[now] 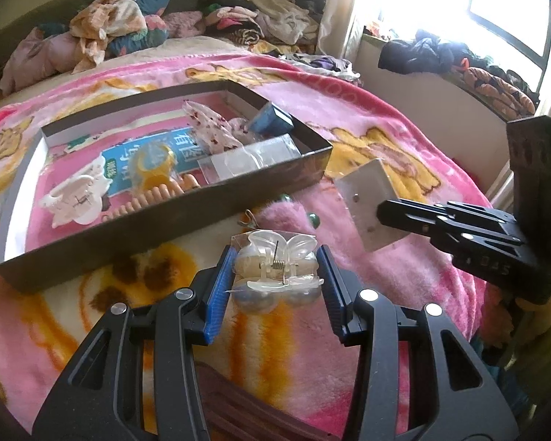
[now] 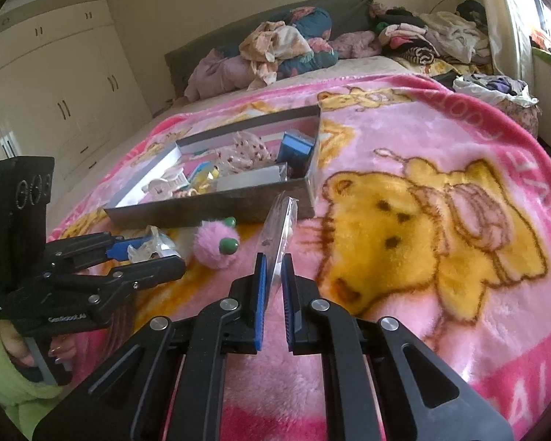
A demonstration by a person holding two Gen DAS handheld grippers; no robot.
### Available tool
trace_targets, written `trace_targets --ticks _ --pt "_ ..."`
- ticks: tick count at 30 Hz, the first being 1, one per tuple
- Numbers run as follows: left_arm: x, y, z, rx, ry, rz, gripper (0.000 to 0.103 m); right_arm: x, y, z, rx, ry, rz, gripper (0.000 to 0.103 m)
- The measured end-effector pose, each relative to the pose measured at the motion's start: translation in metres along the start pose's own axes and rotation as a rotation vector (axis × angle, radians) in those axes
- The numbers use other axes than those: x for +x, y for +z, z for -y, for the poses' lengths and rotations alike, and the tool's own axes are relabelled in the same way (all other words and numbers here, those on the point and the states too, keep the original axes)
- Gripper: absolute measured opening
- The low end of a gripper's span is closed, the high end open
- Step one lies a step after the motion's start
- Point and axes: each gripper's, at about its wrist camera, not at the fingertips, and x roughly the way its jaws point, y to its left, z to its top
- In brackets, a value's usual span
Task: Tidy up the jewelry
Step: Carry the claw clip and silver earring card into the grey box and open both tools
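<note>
A dark open box (image 1: 187, 217) lies on the pink blanket; it holds a white hair claw (image 1: 77, 198), an orange clip (image 1: 154, 167), a blue case (image 1: 270, 119) and clear packets. My left gripper (image 1: 275, 261) is shut on a clear hair claw clip (image 1: 275, 268) just in front of the box's near wall. My right gripper (image 2: 273, 261) is shut on a flat white earring card in a clear sleeve (image 2: 281, 228), held on edge above the blanket to the right of the box (image 2: 216, 205). The card also shows in the left wrist view (image 1: 371, 209).
A pink fluffy pompom with green beads (image 2: 216, 248) lies between the two grippers near the box. Piles of clothes (image 2: 286, 51) cover the bed's far end. A cluttered window ledge (image 1: 459, 62) runs along the right; wardrobes (image 2: 55, 84) stand to the left.
</note>
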Motion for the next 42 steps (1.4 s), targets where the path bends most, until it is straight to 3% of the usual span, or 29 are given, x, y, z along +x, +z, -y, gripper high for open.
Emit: trace_targets --ticks 14,42 --pt "-0.019 0.008 -0.023 -0.052 0.02 0.054 0.036 -0.007 0.023 -0.027 -0.053 0.009 0.036 0.009" --pt "-0.04 0.022 -0.095 -0.18 0.085 0.138 0.036 0.039 0.073 -0.069 -0.142 0.028 0.031 0.008"
